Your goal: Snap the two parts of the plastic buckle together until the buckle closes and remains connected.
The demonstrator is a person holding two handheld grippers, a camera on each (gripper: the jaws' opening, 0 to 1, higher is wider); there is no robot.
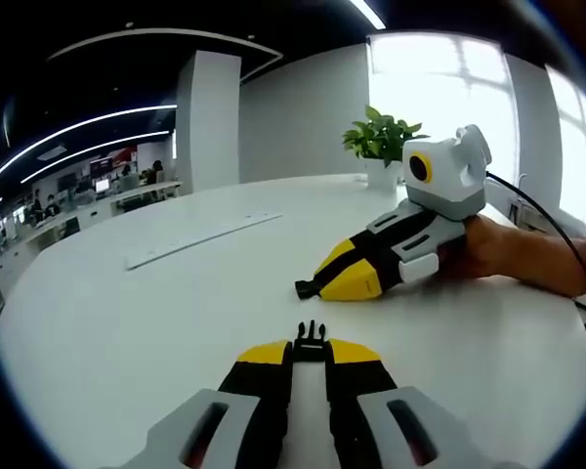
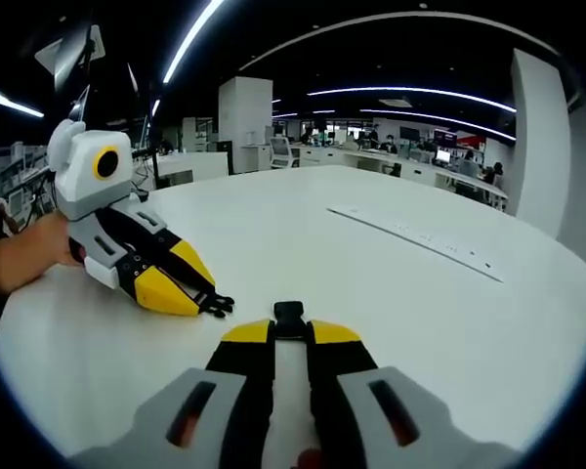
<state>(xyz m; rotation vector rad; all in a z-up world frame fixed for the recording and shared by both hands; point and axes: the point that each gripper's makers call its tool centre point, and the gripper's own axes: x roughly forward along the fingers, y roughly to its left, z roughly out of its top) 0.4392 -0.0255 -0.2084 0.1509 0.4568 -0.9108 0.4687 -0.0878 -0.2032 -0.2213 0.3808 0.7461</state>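
The left gripper (image 1: 310, 354) is gripping the pronged buckle part (image 1: 310, 341) at the tips of its nearly closed jaws, low over the white table (image 1: 176, 322). In the right gripper view the same gripper (image 2: 207, 298) is coming in from the left with a hand (image 2: 24, 256) behind it, its prongs (image 2: 218, 306) poking out of the yellow tips.

The right gripper (image 2: 290, 330) is pinching the socket buckle part (image 2: 289, 314) between its nearly closed jaws, just above the table. In the left gripper view it (image 1: 330, 281) is entering from the right, held by a hand (image 1: 488, 246), with the socket part (image 1: 305, 288) jutting from its tips. The two parts are lying near each other but apart.

The left gripper view is taking in a potted plant (image 1: 383, 137) in its white pot (image 1: 381, 174) by a bright window. The right gripper view is taking in office desks (image 2: 410, 161) behind. A long white strip (image 2: 420, 237) is lying on the table.
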